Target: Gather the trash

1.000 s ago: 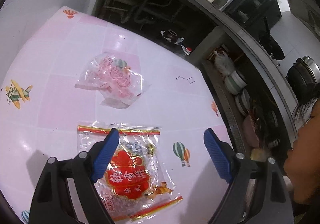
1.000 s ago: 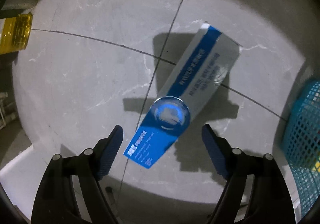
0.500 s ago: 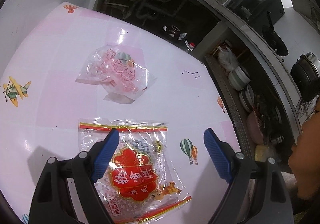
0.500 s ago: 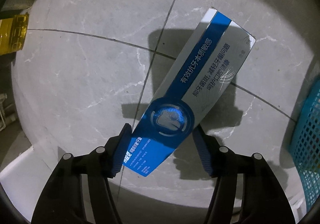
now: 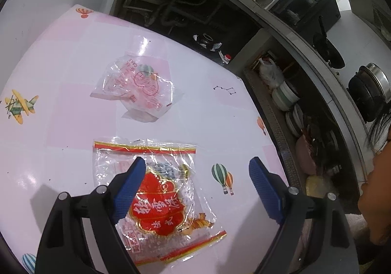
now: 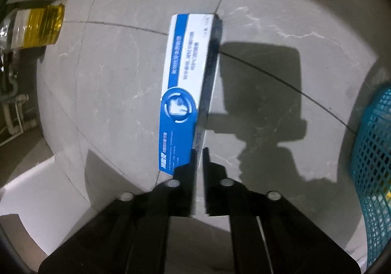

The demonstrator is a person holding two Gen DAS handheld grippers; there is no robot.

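Observation:
In the left wrist view a clear wrapper with a red and gold label (image 5: pixel 158 200) lies on the pink table (image 5: pixel 61 115). My left gripper (image 5: pixel 197 164) hovers open over it, its left finger above the label. A crumpled clear wrapper with pink print (image 5: pixel 139 85) lies farther back. In the right wrist view a long blue and white toothpaste box (image 6: pixel 188 66) stands on its narrow edge above the grey floor. My right gripper (image 6: pixel 200 151) is closing, and its narrow jaws pinch the box's near end.
A teal mesh basket (image 6: pixel 374 151) stands at the right edge of the floor view. A bottle of yellow liquid (image 6: pixel 41 27) lies at the far left. Beyond the table, a shelf holds stacked dishes (image 5: pixel 286 98). A person's face (image 5: pixel 376 188) is close on the right.
The right jaws have drawn in from wide apart onto the box's near end. The box has turned from slanting right to pointing straight away, up on its edge. The left gripper stayed put.

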